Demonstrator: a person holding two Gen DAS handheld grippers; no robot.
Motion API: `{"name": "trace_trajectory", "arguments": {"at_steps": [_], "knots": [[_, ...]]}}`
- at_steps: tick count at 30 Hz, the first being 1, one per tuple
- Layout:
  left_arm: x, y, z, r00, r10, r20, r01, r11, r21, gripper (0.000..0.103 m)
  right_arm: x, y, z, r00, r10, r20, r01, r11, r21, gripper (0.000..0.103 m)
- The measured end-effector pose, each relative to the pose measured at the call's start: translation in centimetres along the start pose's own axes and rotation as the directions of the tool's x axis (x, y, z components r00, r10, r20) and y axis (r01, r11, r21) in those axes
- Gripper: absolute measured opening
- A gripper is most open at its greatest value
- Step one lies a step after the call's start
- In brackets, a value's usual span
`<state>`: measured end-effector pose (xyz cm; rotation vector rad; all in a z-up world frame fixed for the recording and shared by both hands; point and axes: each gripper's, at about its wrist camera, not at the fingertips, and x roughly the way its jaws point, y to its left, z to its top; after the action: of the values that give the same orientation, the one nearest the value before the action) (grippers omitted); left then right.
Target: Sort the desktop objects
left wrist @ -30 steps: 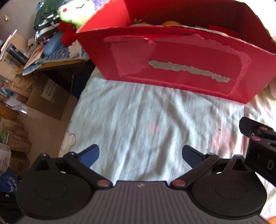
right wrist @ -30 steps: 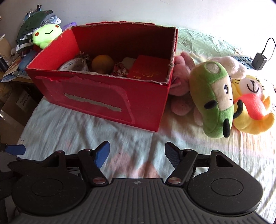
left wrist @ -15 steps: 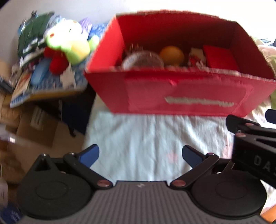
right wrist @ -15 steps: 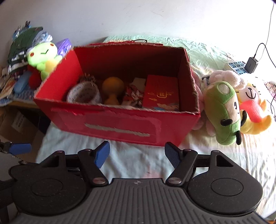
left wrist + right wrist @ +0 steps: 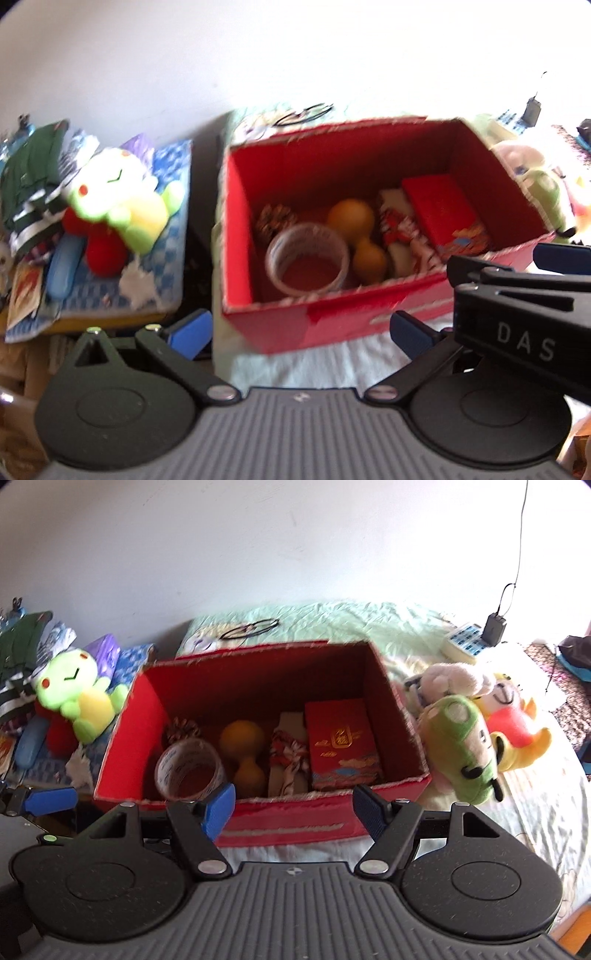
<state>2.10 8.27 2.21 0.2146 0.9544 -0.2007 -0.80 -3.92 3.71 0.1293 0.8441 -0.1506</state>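
Observation:
A red cardboard box (image 5: 295,823) (image 5: 332,325) stands on a pale bedsheet. Inside it lie a roll of clear tape (image 5: 188,771) (image 5: 308,260), an orange gourd-shaped toy (image 5: 243,749) (image 5: 360,232), a red and white fabric piece (image 5: 290,757) and a red gift packet (image 5: 343,746) (image 5: 441,210). My right gripper (image 5: 295,810) hangs open above the box's near wall, nothing between its blue fingers. My left gripper (image 5: 299,330) is open too, over the box's near left corner. The right gripper's body (image 5: 524,328) crosses the left wrist view at the right.
Plush toys lie right of the box: a green one (image 5: 461,746), a yellow and red one (image 5: 513,723), a pale one (image 5: 450,675). A green frog plush (image 5: 79,698) (image 5: 118,206) sits on a cluttered side table (image 5: 92,321) left. A power strip (image 5: 461,642) lies far back.
Both grippers have risen and pulled back, so the views now look down into the box from higher up. Both stay open and hold nothing.

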Motion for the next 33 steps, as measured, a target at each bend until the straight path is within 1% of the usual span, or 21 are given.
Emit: {"name": "trace_trajectory", "arguments": {"at_steps": [4, 8, 11, 15, 16, 17, 19, 24, 26, 29, 33], "knots": [[0.5, -0.4, 1.9, 1.0, -0.001, 0.028, 0.001, 1.0, -0.001, 0.102, -0.2, -0.8, 1.3, 0.998, -0.037, 0.046, 0.036, 0.999, 0.017, 0.073], [0.8, -0.7, 3.7, 0.999, 0.003, 0.051, -0.001, 0.999, -0.037, 0.102, 0.4, -2.1, 2.9, 0.997, -0.019, 0.069, 0.016, 0.999, 0.043, 0.072], [1.1, -1.0, 4.8, 0.998, 0.016, 0.054, -0.013, 0.998, -0.062, 0.102, 1.1, -2.9, 4.3, 0.998, -0.006, 0.062, 0.003, 0.999, 0.046, 0.071], [1.5, -1.6, 6.2, 0.997, 0.043, 0.057, -0.038, 0.995, -0.089, 0.102, 2.5, -4.2, 5.9, 0.999, 0.046, 0.018, -0.047, 0.996, 0.077, 0.064], [1.5, -1.7, 6.5, 0.997, 0.045, 0.059, -0.039, 0.995, -0.097, 0.102, 2.7, -4.2, 6.2, 0.998, 0.059, 0.006, -0.06, 0.996, 0.065, 0.063], [1.6, -1.9, 6.8, 0.997, 0.049, 0.059, -0.043, 0.994, -0.1, 0.102, 2.8, -4.2, 6.4, 0.998, 0.065, 0.008, -0.066, 0.996, 0.052, 0.059], [1.9, -2.3, 7.3, 0.996, 0.064, 0.057, -0.058, 0.993, -0.104, 0.102, 3.1, -4.2, 6.8, 0.998, 0.057, 0.016, -0.057, 0.998, 0.02, 0.059], [3.3, -2.5, 7.8, 0.994, 0.106, 0.027, -0.102, 0.987, -0.125, 0.102, 4.5, -4.6, 7.7, 0.995, 0.098, -0.017, -0.099, 0.995, -0.019, 0.059], [4.2, -2.4, 7.8, 0.993, 0.121, 0.008, -0.119, 0.983, -0.14, 0.102, 5.2, -4.7, 7.7, 0.995, 0.1, -0.025, -0.1, 0.994, -0.036, 0.059], [5.3, -2.2, 7.5, 0.993, 0.118, -0.028, -0.121, 0.979, -0.166, 0.102, 6.0, -5.1, 7.6, 0.993, 0.113, -0.038, -0.114, 0.992, -0.047, 0.052], [6.4, -2.2, 7.3, 0.987, 0.152, -0.059, -0.16, 0.972, -0.171, 0.102, 7.4, -5.5, 7.5, 0.992, 0.111, -0.053, -0.114, 0.992, -0.051, 0.052]]}}
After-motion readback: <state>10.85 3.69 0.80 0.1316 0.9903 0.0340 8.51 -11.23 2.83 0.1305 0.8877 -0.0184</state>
